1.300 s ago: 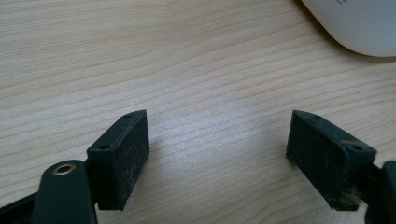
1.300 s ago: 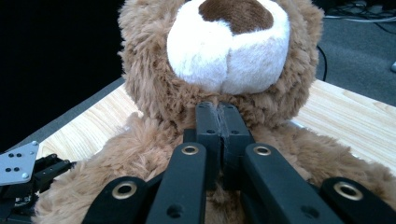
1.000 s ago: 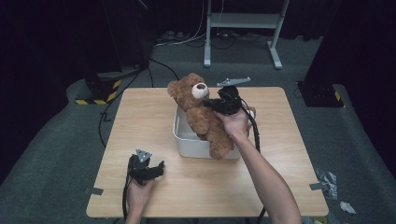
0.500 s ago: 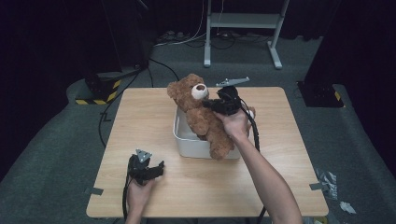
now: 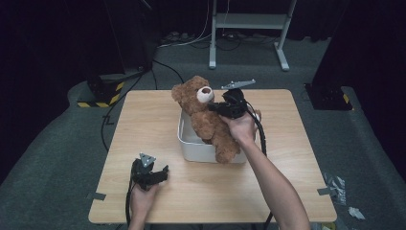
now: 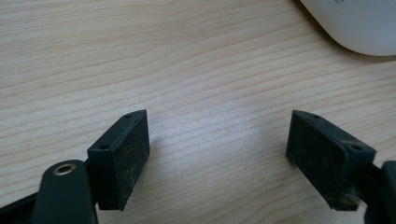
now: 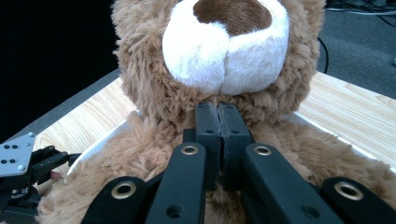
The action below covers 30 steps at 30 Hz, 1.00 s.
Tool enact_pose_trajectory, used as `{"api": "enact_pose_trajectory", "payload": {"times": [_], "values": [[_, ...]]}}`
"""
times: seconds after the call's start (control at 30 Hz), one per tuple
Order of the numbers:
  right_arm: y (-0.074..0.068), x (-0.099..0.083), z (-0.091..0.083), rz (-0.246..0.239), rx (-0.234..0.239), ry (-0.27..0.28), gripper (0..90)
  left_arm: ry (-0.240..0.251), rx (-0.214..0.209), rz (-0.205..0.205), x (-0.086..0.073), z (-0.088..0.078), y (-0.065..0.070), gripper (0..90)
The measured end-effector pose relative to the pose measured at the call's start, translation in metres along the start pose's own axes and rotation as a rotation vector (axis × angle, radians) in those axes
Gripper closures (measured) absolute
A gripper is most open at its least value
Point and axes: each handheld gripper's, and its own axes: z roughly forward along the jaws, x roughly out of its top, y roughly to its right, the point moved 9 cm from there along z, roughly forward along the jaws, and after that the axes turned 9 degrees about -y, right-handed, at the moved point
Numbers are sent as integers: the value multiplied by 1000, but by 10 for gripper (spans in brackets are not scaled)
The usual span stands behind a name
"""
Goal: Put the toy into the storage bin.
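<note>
While the left hand-held gripper (image 5: 162, 171) rests released on the near part of the pale wooden bench (image 5: 297, 158), jaws wide apart over bare wood, the right hand-held gripper (image 7: 217, 122) is clenched on the fur just under the chin of the brown plush teddy bear (image 5: 209, 122). That bear sits in the white rectangular plastic tub (image 5: 191, 146) at mid-bench, long axis tilted, head toward the far-left. The right hand is much the nearer.
</note>
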Motion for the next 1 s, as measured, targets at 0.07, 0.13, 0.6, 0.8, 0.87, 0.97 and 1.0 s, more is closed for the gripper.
{"api": "enact_pose_trajectory", "payload": {"times": [0.07, 0.13, 0.6, 0.8, 0.87, 0.97, 1.0], "values": [[1, -1, 1, 1, -3, -8, 883, 0, 0, 1, 0, 0, 0, 214], [1, -2, 1, 2, -3, -12, 882, 0, 0, 1, 0, 0, 0, 214], [4, -8, 3, 15, -2, -7, 883, 0, 0, 1, 0, 0, 0, 214], [5, -10, 4, 19, 5, -16, 881, -2, 1, 0, 0, 0, 0, 214], [6, -11, 5, 21, 7, -23, 881, -2, 1, -1, 0, 0, 0, 214], [7, -12, 5, 27, 8, -28, 880, -3, 0, -1, 0, 0, 0, 214], [7, -12, 5, 27, 4, -26, 881, -3, 1, -1, 0, 0, 0, 214]]}}
